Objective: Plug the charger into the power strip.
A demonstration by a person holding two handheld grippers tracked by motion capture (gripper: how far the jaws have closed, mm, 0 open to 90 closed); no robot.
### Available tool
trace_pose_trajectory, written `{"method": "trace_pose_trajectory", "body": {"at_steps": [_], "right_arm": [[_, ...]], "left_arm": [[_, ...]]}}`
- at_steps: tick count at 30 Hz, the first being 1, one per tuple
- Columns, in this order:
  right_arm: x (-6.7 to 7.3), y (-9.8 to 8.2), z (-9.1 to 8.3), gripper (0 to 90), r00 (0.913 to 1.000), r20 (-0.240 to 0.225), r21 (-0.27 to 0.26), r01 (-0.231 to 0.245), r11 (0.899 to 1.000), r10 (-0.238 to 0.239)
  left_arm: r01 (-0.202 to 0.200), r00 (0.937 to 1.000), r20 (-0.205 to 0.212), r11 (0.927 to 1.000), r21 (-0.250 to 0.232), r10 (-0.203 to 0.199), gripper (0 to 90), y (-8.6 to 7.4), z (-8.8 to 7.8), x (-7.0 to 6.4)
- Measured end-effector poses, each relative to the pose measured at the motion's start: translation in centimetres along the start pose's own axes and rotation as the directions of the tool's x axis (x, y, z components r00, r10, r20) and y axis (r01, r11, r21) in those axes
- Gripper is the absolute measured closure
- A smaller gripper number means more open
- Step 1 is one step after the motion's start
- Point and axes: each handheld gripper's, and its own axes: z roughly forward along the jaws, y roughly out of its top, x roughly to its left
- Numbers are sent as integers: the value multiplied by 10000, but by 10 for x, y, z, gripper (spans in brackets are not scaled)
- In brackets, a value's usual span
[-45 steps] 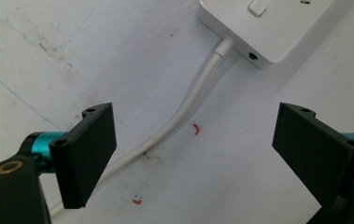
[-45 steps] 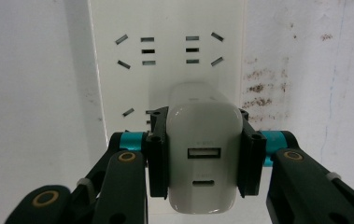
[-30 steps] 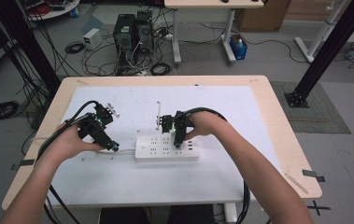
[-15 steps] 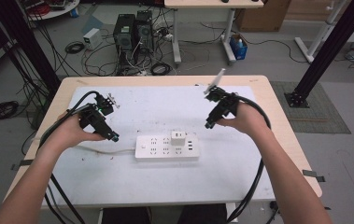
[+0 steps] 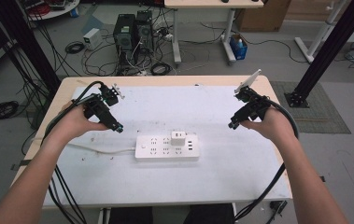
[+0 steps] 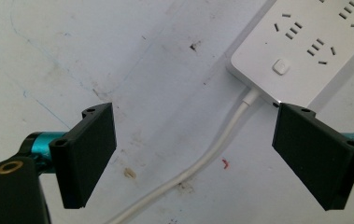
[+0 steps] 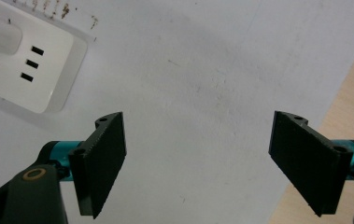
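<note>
Both your claws gape wide and hold nothing: your left claw (image 6: pixel 193 158) looks down on the power strip's (image 5: pixel 166 148) cord (image 6: pixel 212 151), your right claw (image 7: pixel 195 163) on bare bench (image 7: pixel 221 70).

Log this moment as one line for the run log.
left gripper: open, above cord | right gripper: open, empty | power strip: flat on table | white plug: in strip

power strip (image 6: pixel 315 42) cut off by frame edge (top right), its cord (image 6: pixel 198 163) leaving at bottom
</note>
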Motion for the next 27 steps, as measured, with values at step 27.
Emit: {"method": "trace_pose_trajectory", "body": {"at_steps": [27], "right_arm": [[-7, -6, -2, 185, 9998, 24, -31, -217, 9998, 218]], "left_arm": [[-203, 9998, -10, 9997, 99, 204, 137, 4, 1, -8]]}}
